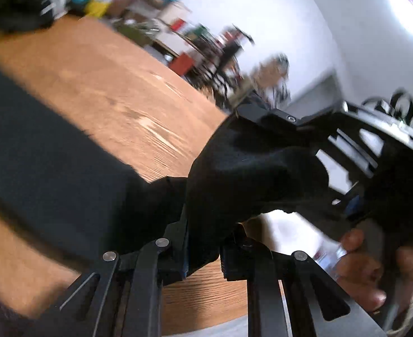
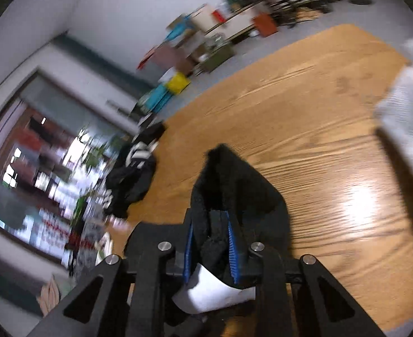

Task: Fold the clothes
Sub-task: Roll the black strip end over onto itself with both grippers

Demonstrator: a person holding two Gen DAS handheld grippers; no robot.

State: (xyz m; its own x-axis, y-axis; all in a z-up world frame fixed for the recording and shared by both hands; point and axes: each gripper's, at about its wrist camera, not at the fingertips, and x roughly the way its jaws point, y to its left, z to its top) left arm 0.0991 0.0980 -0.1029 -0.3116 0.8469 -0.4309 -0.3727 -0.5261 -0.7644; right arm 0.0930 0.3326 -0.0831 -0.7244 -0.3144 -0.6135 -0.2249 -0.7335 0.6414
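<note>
Both grippers clamp the same black garment (image 1: 248, 174): the left gripper (image 1: 203, 255) pinches one end, the right gripper (image 2: 210, 247) the other, just right of it; the cloth trails leftward onto the counter (image 2: 318, 140).

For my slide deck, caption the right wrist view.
Right gripper shut on black cloth above wooden table.

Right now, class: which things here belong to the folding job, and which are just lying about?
Belonging:
black garment
left gripper
right gripper
wooden table

Lying about:
dark clothes pile
white cloth
shelves of clutter
</note>
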